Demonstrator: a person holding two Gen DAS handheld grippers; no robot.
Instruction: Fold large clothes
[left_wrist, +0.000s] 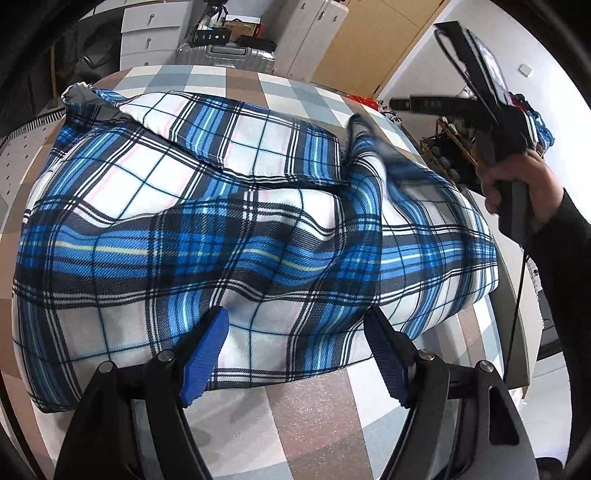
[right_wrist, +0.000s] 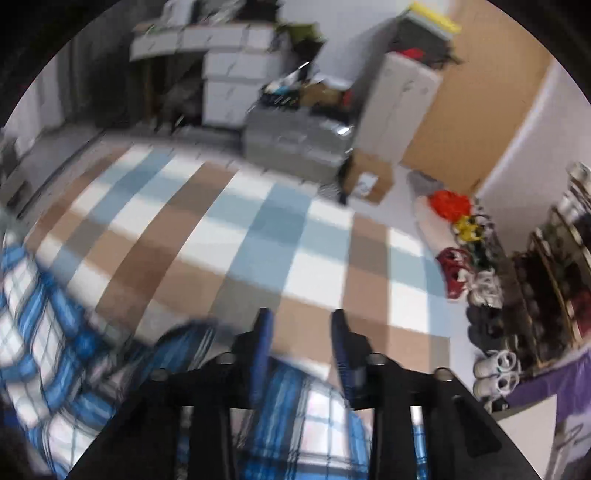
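Plaid garment (left_wrist: 236, 229) lies crumpled on checked tabletop (left_wrist: 306, 417), filling centre of left view, one flap folded over at 12 o'clock. Left gripper (left_wrist: 295, 332) at 6 o'clock, jaws wide apart over near hem, pads not pressing cloth. Right hand (left_wrist: 517, 184) at 3 o'clock, above garment's right edge. Right view blurred: right gripper (right_wrist: 301, 325) jaws part open, nothing between tips; garment at 7 to 8 o'clock and below fingers; bare tabletop ahead.
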